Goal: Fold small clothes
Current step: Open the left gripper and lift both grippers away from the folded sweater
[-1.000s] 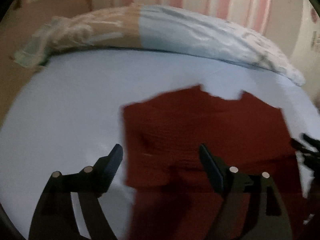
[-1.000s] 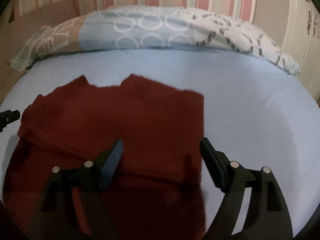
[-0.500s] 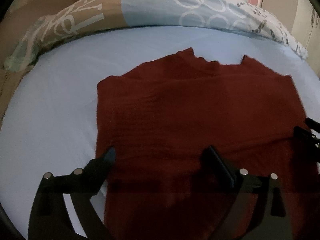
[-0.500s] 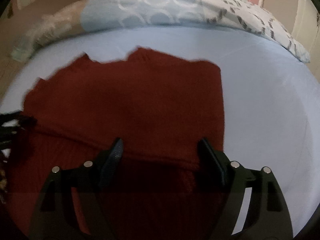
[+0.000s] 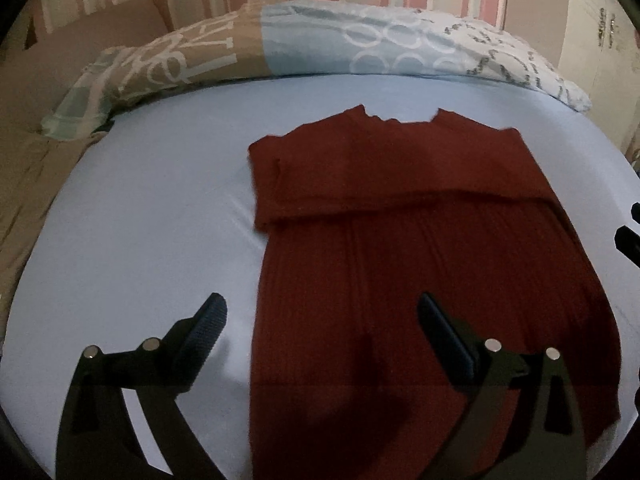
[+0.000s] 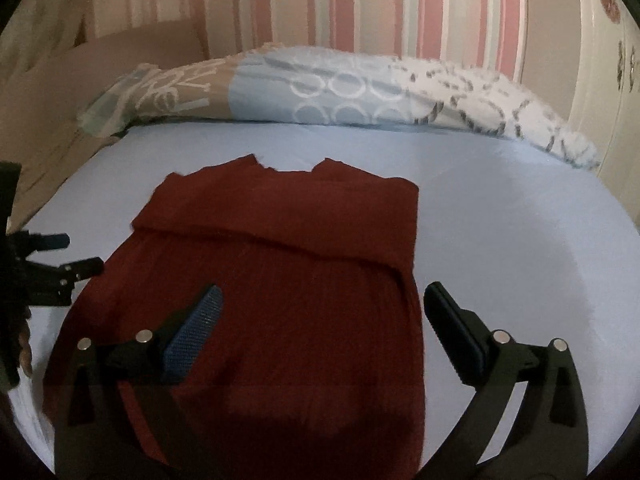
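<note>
A dark red knit sweater lies flat on the pale blue bed sheet, neckline toward the pillows, its sleeves folded across the chest as a band. It also shows in the right wrist view. My left gripper is open and empty above the sweater's lower left edge. My right gripper is open and empty above the sweater's lower right edge. The left gripper shows at the left side of the right wrist view.
A long patterned pillow lies across the head of the bed, also in the right wrist view. A striped wall stands behind. A brown cover hangs at the bed's left side. A white cabinet stands at right.
Both grippers have pulled back and up from the sweater's folded sleeve band toward its hem. Both stay open and empty; the sweater lies still.
</note>
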